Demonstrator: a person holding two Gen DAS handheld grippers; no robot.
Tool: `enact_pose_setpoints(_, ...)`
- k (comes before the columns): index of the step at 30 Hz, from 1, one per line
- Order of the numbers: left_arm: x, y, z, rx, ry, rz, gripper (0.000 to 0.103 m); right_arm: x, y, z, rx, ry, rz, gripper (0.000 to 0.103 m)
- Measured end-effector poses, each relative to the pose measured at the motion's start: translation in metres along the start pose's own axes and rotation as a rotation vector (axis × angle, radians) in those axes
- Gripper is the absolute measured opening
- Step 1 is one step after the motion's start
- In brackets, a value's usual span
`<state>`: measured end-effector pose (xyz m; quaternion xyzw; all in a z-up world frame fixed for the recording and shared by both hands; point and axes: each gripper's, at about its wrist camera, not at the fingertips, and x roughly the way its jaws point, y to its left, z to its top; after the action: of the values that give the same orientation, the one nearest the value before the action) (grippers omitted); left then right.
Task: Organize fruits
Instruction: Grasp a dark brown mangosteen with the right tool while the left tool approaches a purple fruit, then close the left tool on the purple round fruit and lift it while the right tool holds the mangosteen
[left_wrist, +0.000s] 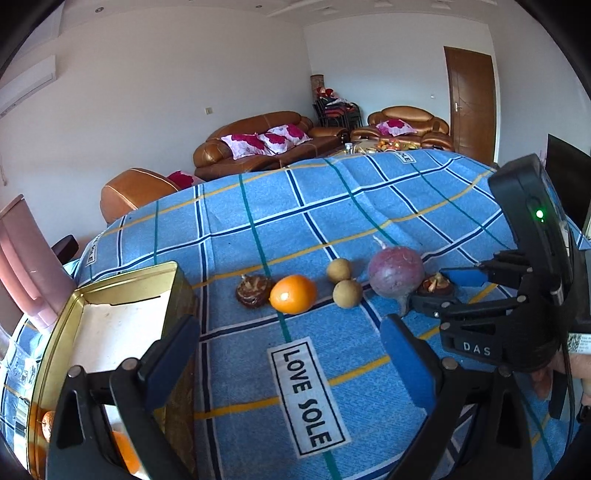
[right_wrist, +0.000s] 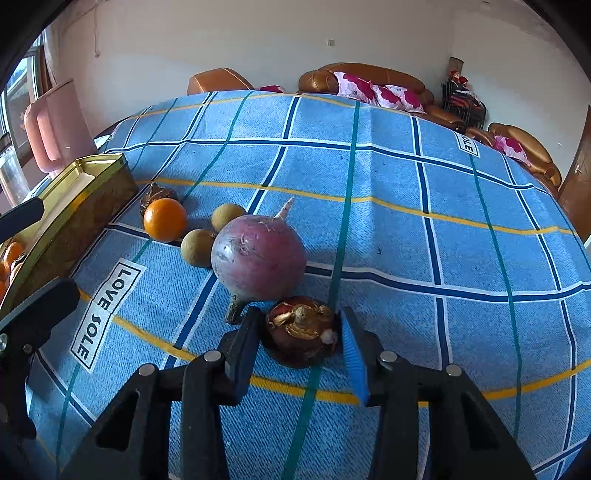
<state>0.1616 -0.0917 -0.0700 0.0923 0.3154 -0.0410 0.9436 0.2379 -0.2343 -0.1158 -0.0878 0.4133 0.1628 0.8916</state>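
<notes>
We saw a gold tin (left_wrist: 122, 295) at the left of the blue checked tabletop (left_wrist: 280, 214), oranges inside, our left tongs (left_wrist: 288, 354) spread apart beside it. Rightward lay a mangosteen (left_wrist: 254, 291), an orange (left_wrist: 293, 294), two longans (left_wrist: 343, 282) and a purple radish (left_wrist: 395, 275). Our right tongs (right_wrist: 301, 338) bracketed another mangosteen (right_wrist: 301, 338), pads pressing its sides.

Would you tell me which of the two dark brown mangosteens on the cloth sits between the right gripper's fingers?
The mangosteen beside the big purple fruit, flanked by the right gripper. The other mangosteen lies behind the orange, near the tin.
</notes>
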Motion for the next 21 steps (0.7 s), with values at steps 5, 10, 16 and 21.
enact_pose_setpoints(5, 0.013, -0.014, 0.010, -0.010, 0.004, -0.042, 0.100, -0.012, -0.013, -0.002, 0.068, -0.059, -0.050, 0.044)
enact_pose_setpoints(10, 0.033, -0.040, 0.021, 0.012, 0.018, -0.074, 0.099, -0.024, -0.036, -0.005, 0.162, -0.103, -0.122, 0.044)
enact_pose_setpoints(16, 0.059, -0.071, 0.037, 0.040, 0.048, -0.116, 0.090, -0.035, -0.066, -0.011, 0.248, -0.143, -0.160, 0.044)
enact_pose_setpoints(21, 0.072, -0.080, 0.046, 0.044, 0.066, -0.138, 0.082, -0.039, -0.079, -0.015, 0.309, -0.156, -0.151, 0.044)
